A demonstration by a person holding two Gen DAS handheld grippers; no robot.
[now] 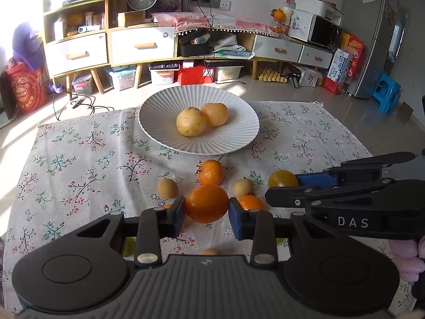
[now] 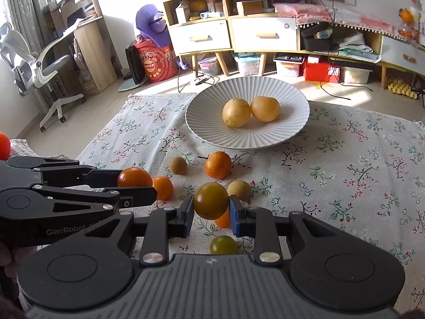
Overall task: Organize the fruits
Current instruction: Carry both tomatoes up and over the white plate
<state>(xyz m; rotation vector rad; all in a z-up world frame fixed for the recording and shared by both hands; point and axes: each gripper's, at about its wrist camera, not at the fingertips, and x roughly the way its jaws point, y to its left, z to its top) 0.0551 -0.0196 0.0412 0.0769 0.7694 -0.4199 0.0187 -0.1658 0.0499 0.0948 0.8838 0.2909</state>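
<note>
My left gripper [image 1: 206, 207] is shut on a smooth orange tomato [image 1: 205, 203], held above the floral cloth; the right wrist view shows that gripper [image 2: 138, 183] at the left. My right gripper [image 2: 210, 207] is shut on an olive-orange tomato [image 2: 210, 200], and it enters the left wrist view [image 1: 283, 186] from the right. A white ribbed plate [image 1: 148, 122] [image 2: 202, 127] beyond holds two yellow fruits [image 1: 190, 122] [image 2: 236, 113]. A stemmed mandarin [image 2: 218, 164], two tan longans [image 2: 178, 165] [image 2: 239, 190], a small orange fruit [image 2: 162, 187] and a green tomato [image 2: 223, 244] lie loose on the cloth.
The floral cloth [image 1: 79, 159] covers the low table, with floor past its far edge. Wooden cabinets with drawers [image 1: 140, 45], storage boxes and cables stand behind. An office chair [image 2: 39, 61] is at the far left, and a blue stool [image 1: 385, 93] at the far right.
</note>
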